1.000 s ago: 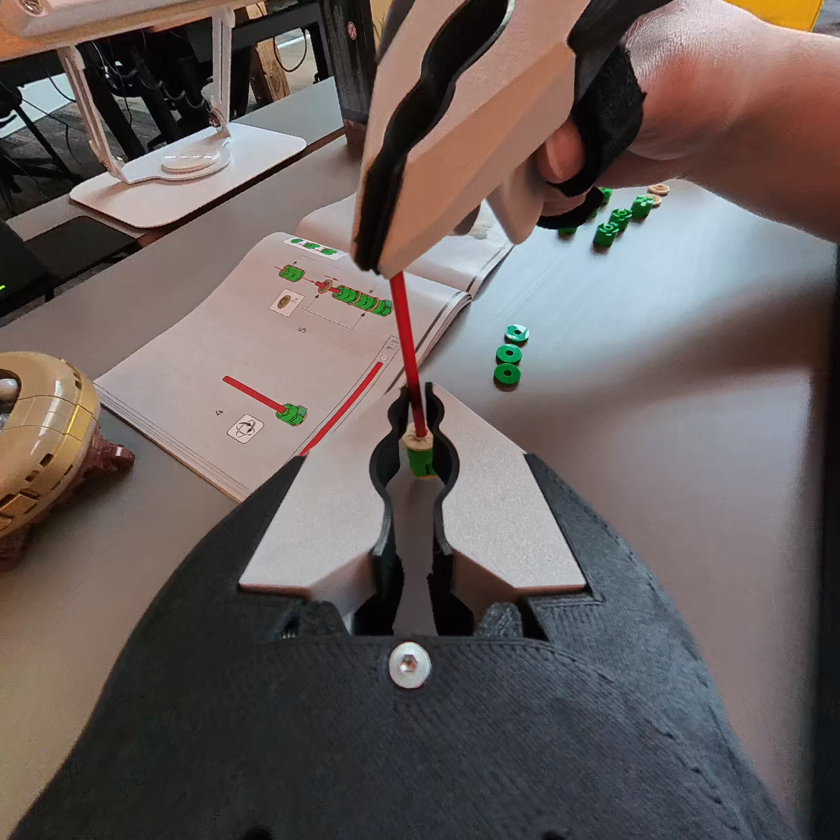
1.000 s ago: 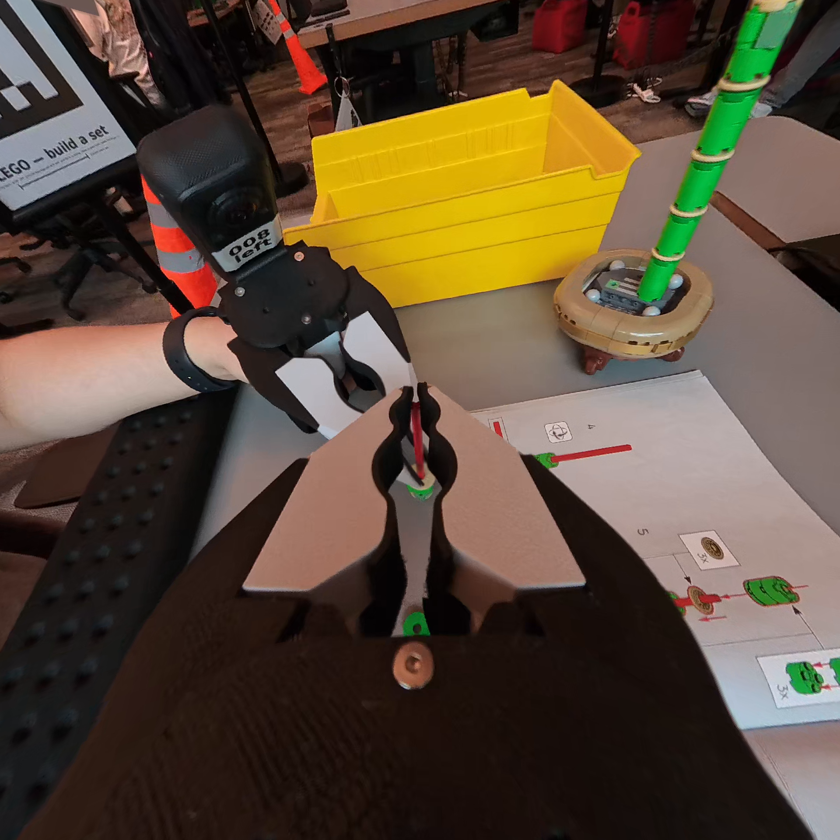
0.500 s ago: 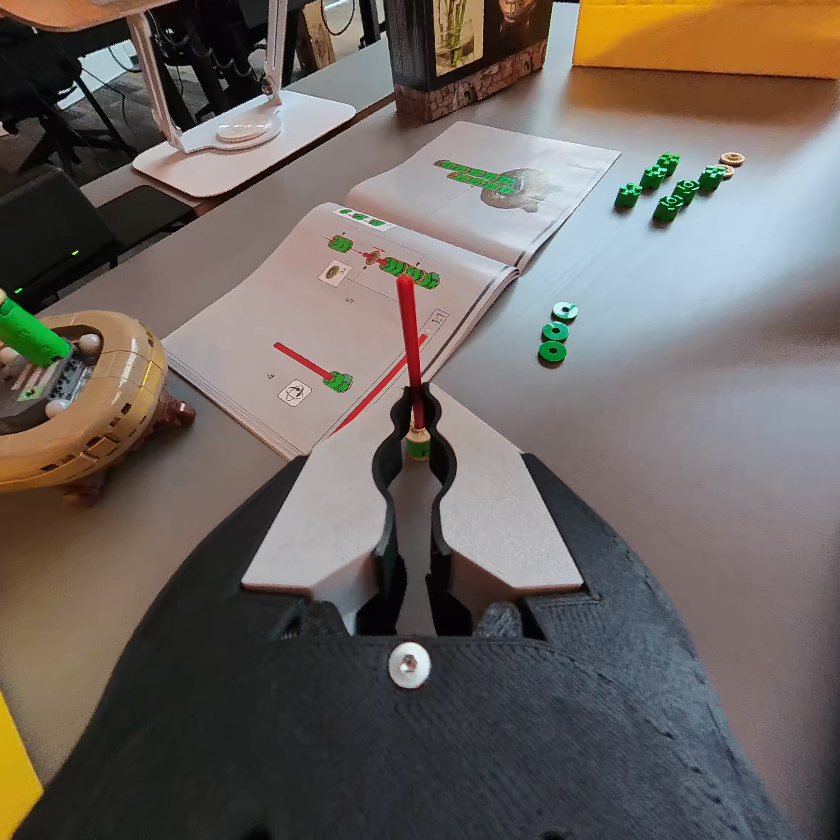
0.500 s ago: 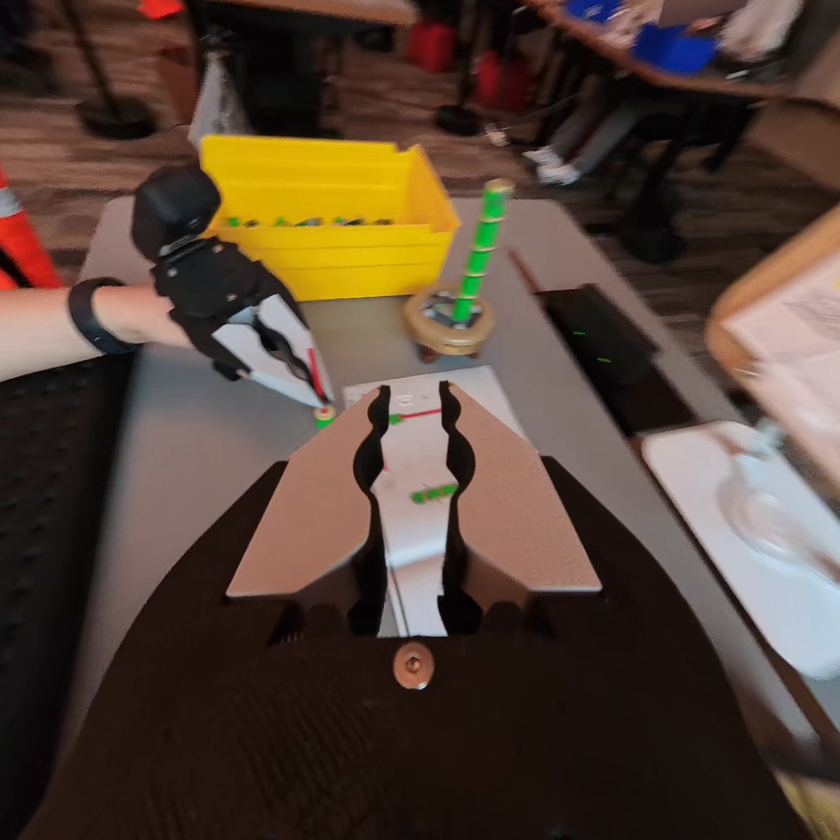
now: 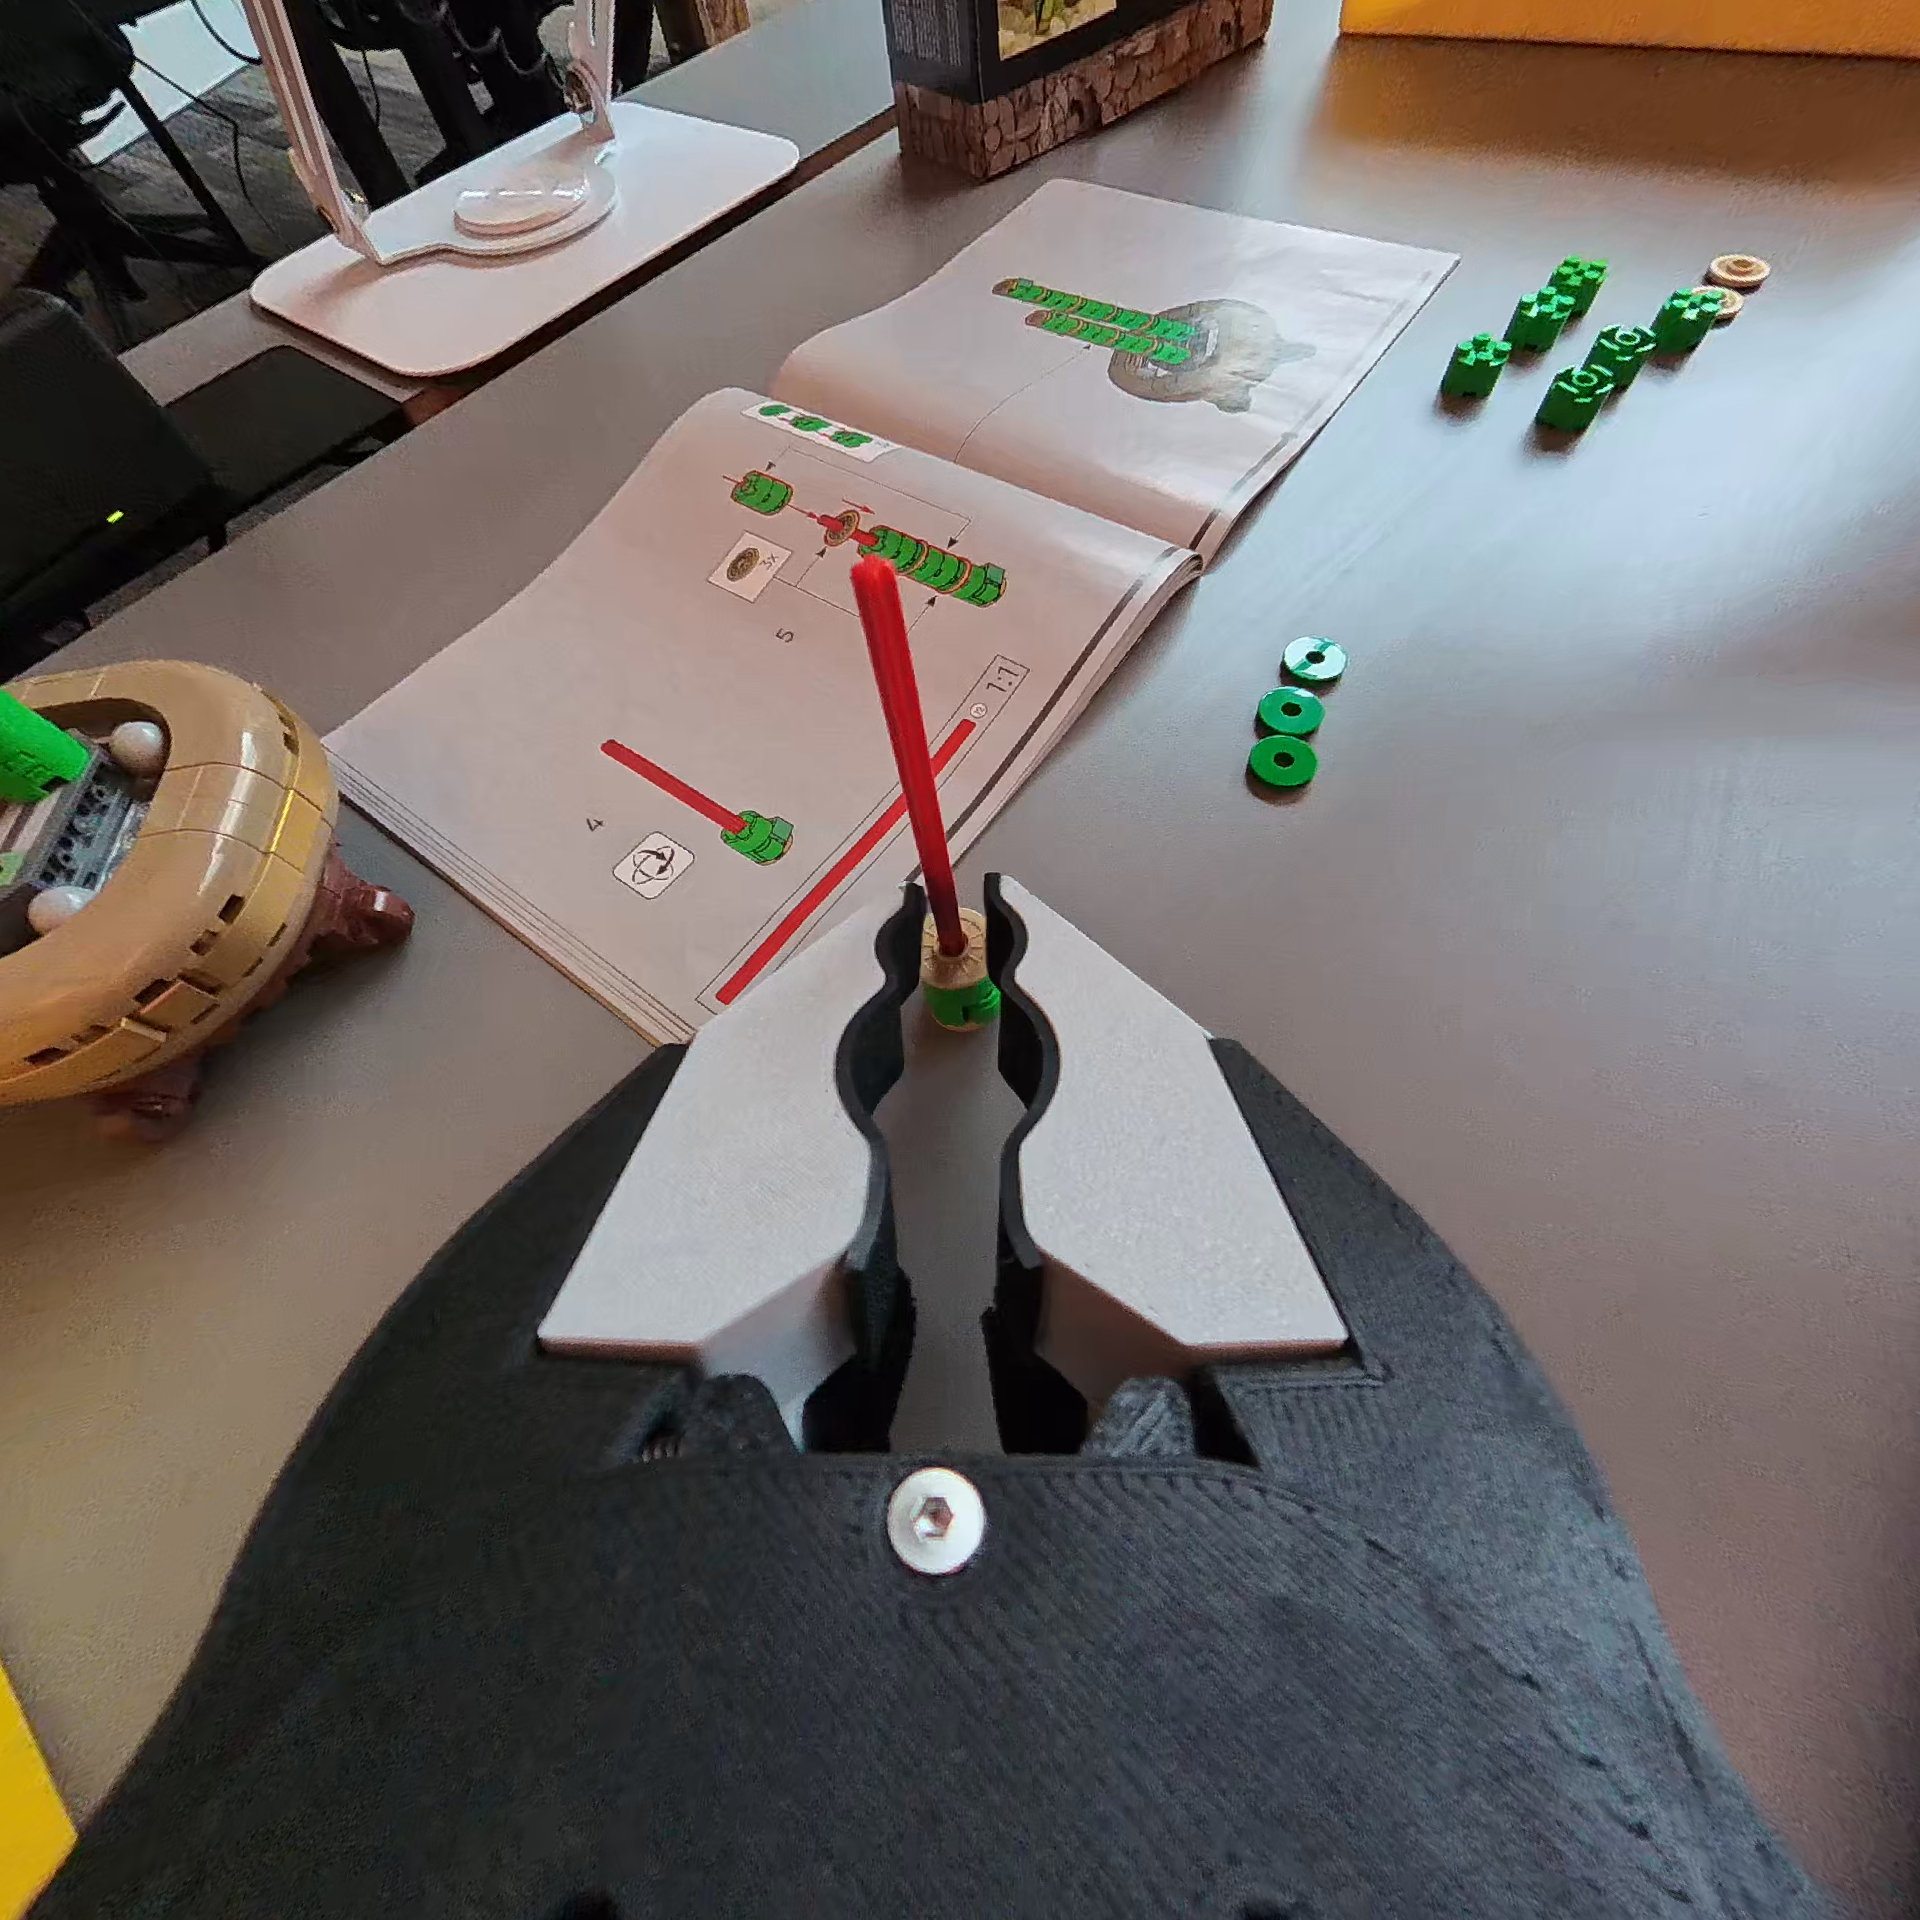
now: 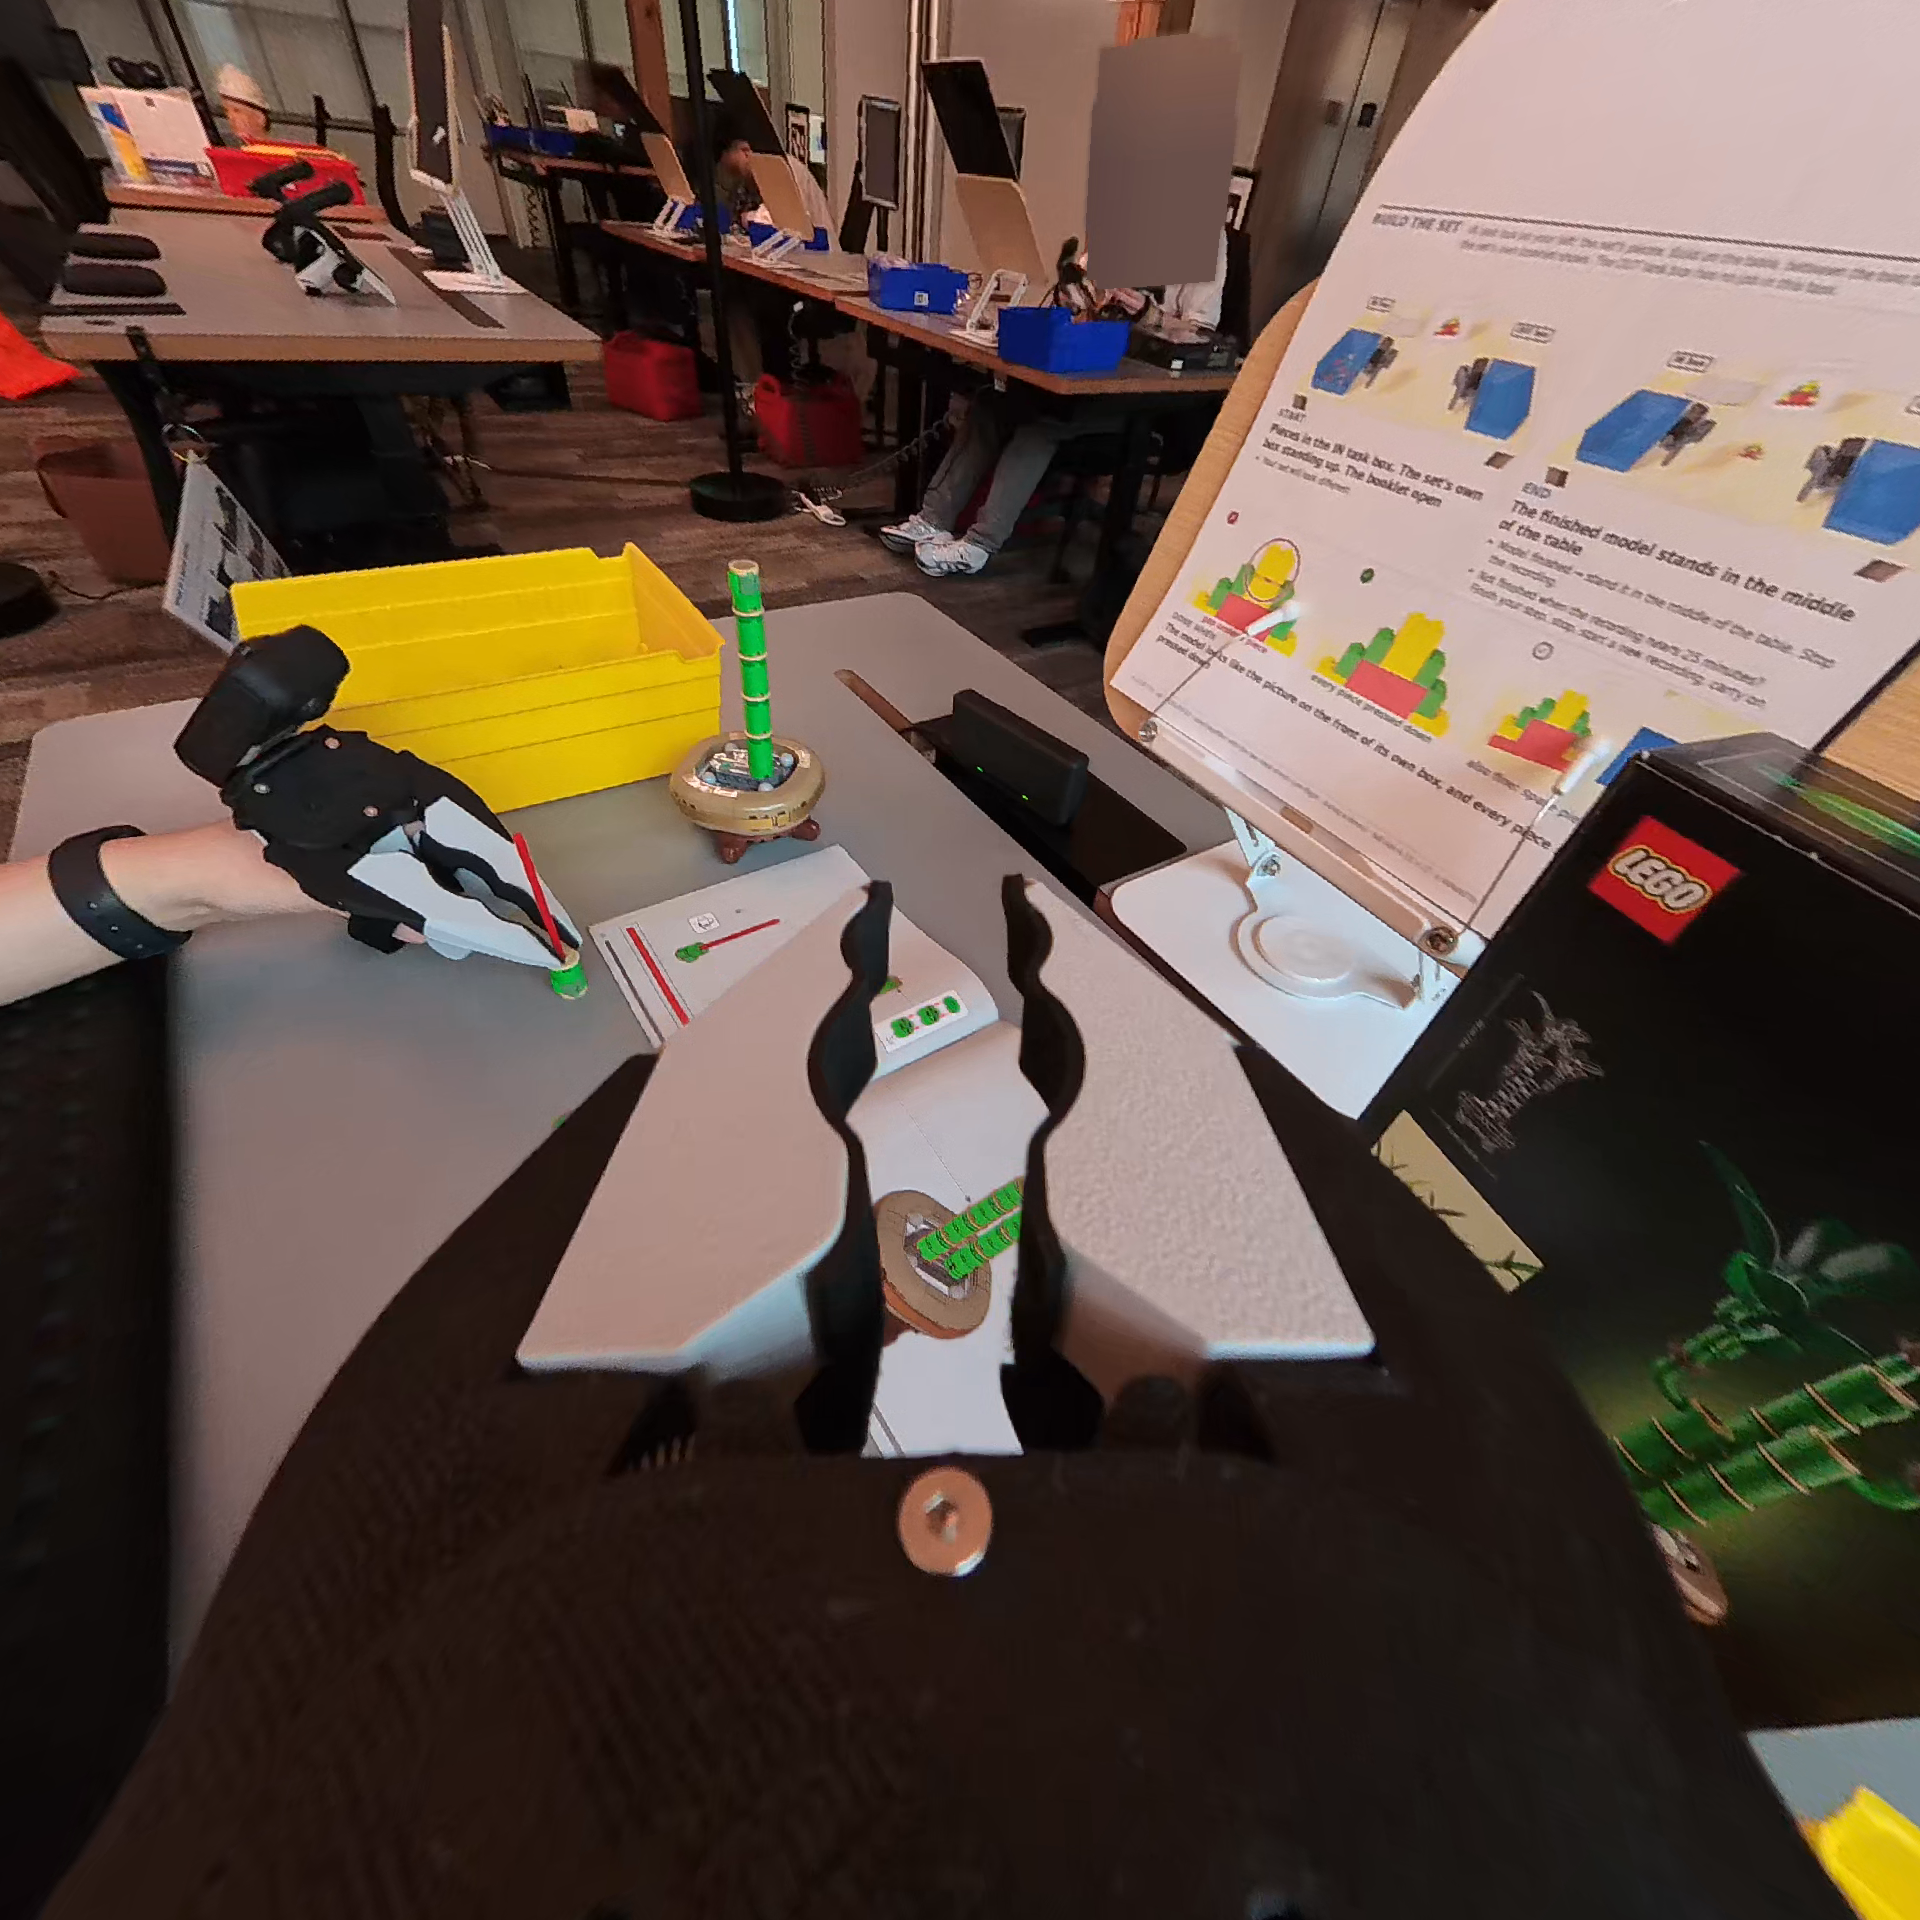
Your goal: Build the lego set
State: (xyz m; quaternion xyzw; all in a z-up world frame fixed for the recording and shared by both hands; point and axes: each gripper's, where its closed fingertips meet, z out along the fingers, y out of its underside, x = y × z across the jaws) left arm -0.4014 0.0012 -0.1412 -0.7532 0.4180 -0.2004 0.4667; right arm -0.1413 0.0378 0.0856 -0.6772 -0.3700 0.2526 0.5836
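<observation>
On the left sits a tan round base on the grey desk. The left hand-held gripper pinches a small tan and green piece with a red stick poking up, beside the open booklet. The right hand-held gripper is spread wide, holding nothing, above the booklet.

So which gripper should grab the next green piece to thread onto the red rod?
Right. The right gripper is open and empty, while the left gripper steadies the red rod by its base.
</observation>
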